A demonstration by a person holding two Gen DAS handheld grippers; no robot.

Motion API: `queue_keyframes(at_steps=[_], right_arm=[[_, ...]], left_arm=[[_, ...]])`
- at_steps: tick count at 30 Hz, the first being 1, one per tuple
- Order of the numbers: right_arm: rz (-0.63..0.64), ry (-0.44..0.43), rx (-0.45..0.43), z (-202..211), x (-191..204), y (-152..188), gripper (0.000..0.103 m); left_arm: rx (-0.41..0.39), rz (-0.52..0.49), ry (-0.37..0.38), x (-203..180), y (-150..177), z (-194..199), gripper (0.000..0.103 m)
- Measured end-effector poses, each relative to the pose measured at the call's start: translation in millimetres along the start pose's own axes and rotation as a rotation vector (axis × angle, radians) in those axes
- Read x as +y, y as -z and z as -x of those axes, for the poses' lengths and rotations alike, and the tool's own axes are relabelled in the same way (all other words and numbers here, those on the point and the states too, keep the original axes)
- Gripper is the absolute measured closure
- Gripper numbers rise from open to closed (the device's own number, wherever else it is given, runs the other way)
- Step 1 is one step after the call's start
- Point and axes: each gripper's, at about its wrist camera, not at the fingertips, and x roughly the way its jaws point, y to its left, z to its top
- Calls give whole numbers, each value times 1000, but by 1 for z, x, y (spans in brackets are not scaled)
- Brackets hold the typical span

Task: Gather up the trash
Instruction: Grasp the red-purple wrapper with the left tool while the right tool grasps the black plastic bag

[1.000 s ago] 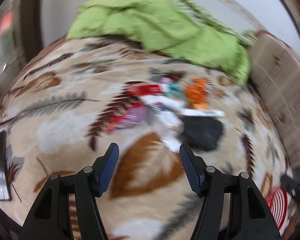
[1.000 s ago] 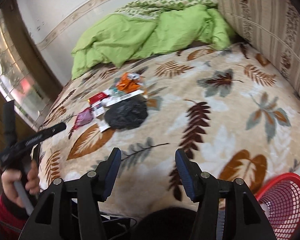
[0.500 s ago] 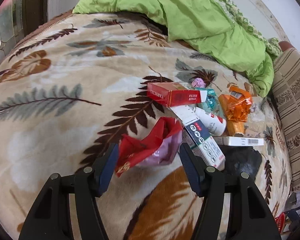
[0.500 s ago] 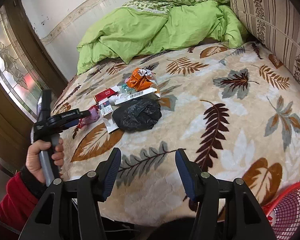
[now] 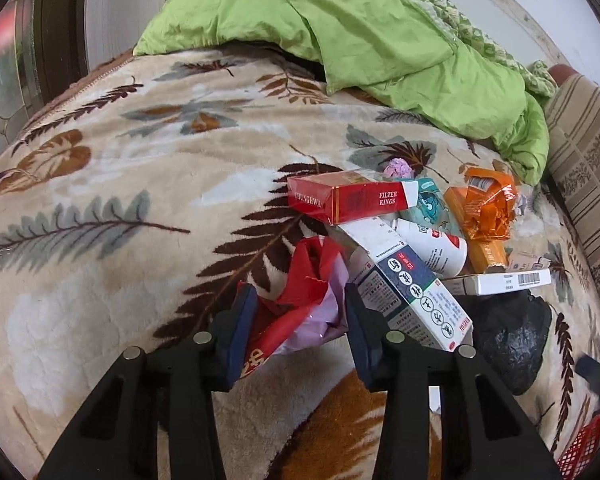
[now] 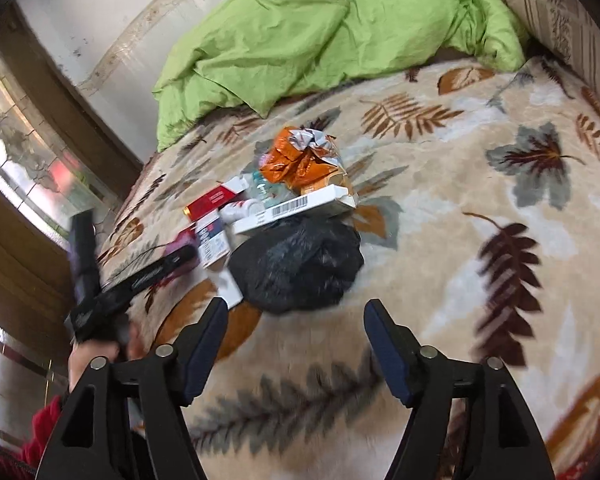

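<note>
**Left tongs close in on the red wrapper**

Since the earlier frame the left gripper (image 5: 300, 320) has dropped from above the blanket to straddle the crumpled red wrapper (image 5: 300, 300), its jaws closing, the blue pads flanking the glossy foil; whether they press it cannot be told. The trash lies heaped on the plush leaf-patterned blanket (image 5: 100, 200): just right of the wrapper a rectangular white carton (image 5: 412, 300), behind it a red cigarette box (image 5: 352, 200), then crinkled orange foil (image 5: 486, 208) and a lumpy black plastic bag (image 6: 300, 264). The right gripper (image 6: 296, 344) hovers short of that bag, jaws opening, empty.
</note>
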Motion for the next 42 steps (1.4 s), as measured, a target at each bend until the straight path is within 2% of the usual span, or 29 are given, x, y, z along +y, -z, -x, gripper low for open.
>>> queue_keyframes(at_steps=[7, 11, 14, 20, 22, 27, 29, 34, 42], right_arm=[[-62, 33, 6, -49, -14, -25, 25], [-73, 23, 31, -72, -13, -29, 23], [-22, 32, 36, -79, 1, -23, 16], [128, 64, 31, -82, 26, -7, 16], [163, 57, 49, -84, 30, -3, 18], [226, 34, 48, -81, 40, 6, 46], [264, 42, 33, -76, 47, 10, 51], [259, 45, -51, -46, 50, 21, 53], [223, 65, -196, 16, 40, 47, 53]], left_arm=[[-40, 17, 5, 4, 5, 19, 64], [-42, -3, 6, -1, 5, 19, 64], [-50, -25, 10, -6, 5, 20, 64], [-62, -29, 10, -7, 5, 24, 64], [-67, -29, 8, -8, 6, 26, 64], [-84, -34, -7, -10, 8, 33, 64], [-90, -39, -13, -13, 11, 38, 64], [-106, -53, -14, -22, 24, 55, 64], [-139, -158, -22, -60, 73, 95, 64]])
